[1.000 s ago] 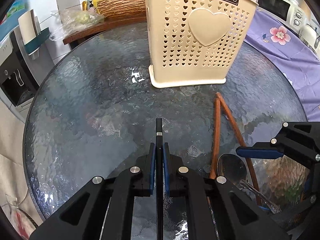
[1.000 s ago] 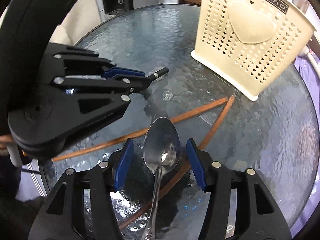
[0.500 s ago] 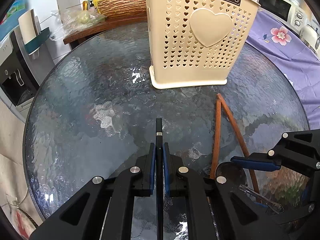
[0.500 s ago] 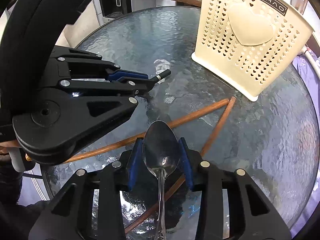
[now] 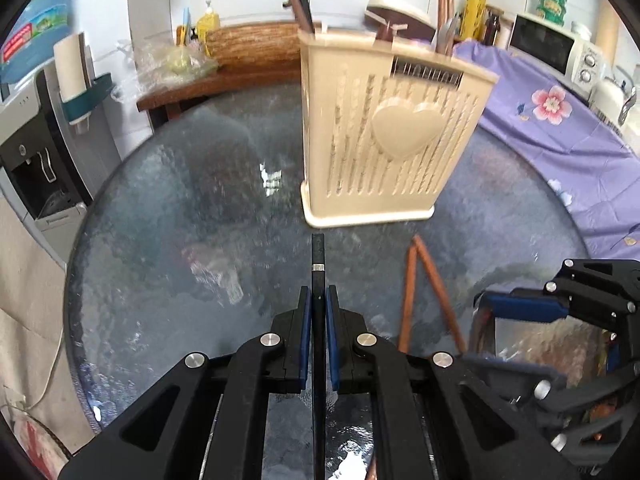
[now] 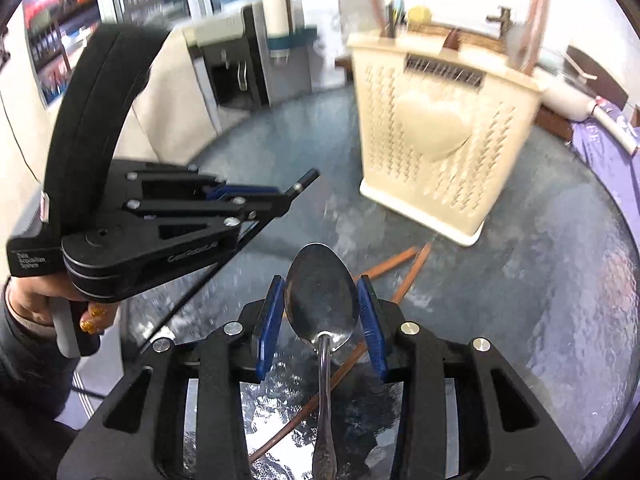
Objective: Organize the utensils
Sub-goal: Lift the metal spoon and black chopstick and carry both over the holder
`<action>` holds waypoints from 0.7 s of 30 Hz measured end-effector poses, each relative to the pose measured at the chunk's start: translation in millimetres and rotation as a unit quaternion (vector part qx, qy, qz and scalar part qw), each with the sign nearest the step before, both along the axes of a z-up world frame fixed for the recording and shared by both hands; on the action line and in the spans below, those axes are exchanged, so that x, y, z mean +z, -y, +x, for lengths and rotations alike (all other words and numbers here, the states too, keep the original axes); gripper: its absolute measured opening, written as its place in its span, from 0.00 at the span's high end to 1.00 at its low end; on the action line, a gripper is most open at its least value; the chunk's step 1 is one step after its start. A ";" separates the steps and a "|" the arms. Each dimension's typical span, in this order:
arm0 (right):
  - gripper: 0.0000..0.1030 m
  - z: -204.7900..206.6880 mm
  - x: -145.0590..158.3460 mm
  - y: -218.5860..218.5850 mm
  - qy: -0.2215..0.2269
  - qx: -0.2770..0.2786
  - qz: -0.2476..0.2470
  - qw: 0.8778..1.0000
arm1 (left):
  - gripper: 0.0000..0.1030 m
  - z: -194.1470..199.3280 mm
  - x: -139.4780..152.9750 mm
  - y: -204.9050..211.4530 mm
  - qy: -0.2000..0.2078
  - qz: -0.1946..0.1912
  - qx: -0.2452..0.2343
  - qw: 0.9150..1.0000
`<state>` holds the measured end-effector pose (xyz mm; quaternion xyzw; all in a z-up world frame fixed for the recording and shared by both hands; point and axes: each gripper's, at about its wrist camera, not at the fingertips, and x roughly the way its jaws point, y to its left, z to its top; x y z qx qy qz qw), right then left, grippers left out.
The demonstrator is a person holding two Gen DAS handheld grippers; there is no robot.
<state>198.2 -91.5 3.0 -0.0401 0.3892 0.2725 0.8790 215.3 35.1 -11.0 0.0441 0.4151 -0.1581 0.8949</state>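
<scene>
Between the right gripper (image 6: 321,320) pads a metal spoon (image 6: 320,300) is sitting clamped by its bowl, handle trailing back, so it is needing a steady carry. Beside it the left gripper (image 5: 319,320) is pinching a thin black chopstick (image 5: 318,256). Two brown chopsticks (image 5: 424,292) are lying on the glass table (image 5: 180,240). Beyond, the cream holder (image 5: 388,140) is standing upright, already holding utensils; both pieces are best lowered handle-down through its open top.

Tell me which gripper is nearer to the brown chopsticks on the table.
Right. The right gripper, holding the spoon, hangs directly over the brown chopsticks; the left gripper, clamping a black stick, sits off to their side.
</scene>
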 end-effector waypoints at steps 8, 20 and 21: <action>0.63 -14.8 26.2 24.9 0.039 -0.021 0.029 0.999 | 0.93 -18.9 39.2 -1.9 0.050 -0.022 0.000 0.998; 0.64 -25.5 44.5 38.5 0.069 -0.042 0.049 0.996 | 0.93 -37.7 69.7 -1.7 0.097 -0.031 0.000 0.995; 0.64 -26.2 44.3 38.8 0.069 -0.042 0.050 0.995 | 0.93 -38.8 71.0 -1.9 0.099 -0.031 0.000 0.995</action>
